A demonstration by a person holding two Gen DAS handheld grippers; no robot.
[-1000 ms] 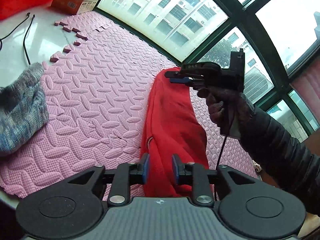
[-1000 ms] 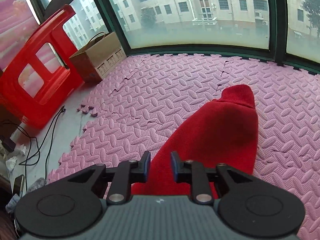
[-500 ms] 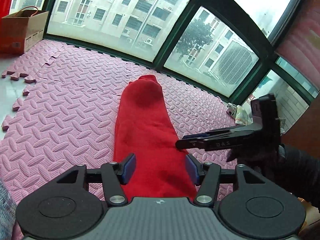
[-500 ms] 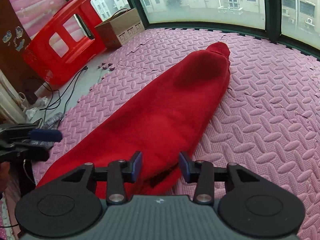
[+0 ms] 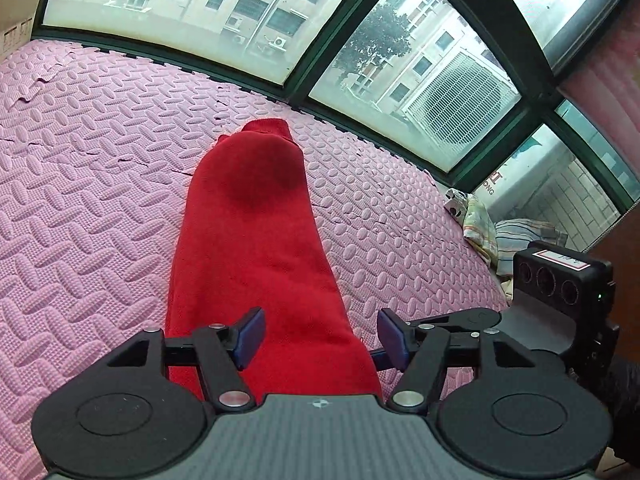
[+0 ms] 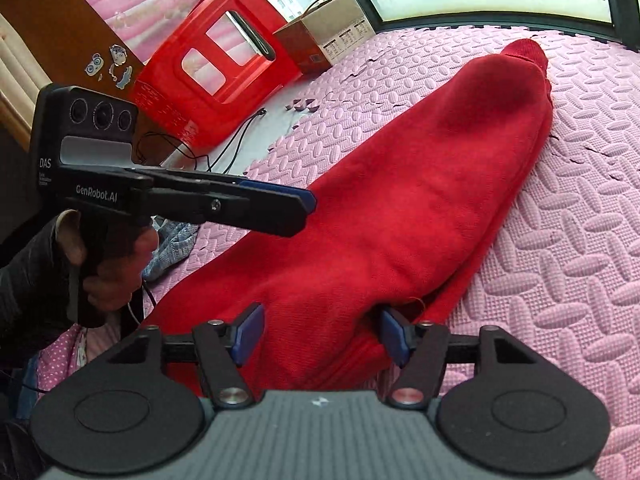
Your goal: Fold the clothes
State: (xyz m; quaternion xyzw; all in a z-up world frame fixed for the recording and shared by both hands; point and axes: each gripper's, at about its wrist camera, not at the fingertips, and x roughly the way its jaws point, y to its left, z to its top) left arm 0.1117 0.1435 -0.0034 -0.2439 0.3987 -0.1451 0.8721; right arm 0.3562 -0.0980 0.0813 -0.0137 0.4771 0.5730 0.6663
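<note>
Left wrist: left gripper [image 5: 320,338] spread wide over the red garment [image 5: 256,248], which lies lengthwise on the pink mat [image 5: 80,200]; striped cloths [image 5: 508,236] by the window show only here.
Right wrist: right gripper [image 6: 320,338] spread over the garment's near end; red stool [image 6: 208,64], box [image 6: 328,36], "GenRobot.AI", "DAS" show only here.
Change: both grippers were nearly closed a second ago.

Sweater [image 6: 420,200] lies lengthwise on foam mat [image 6: 580,240]. Left of sweater: stool [image 6: 216,68], box [image 6: 328,36], cables [image 6: 224,148]. Right of sweater: cloth pile [image 5: 500,232].
</note>
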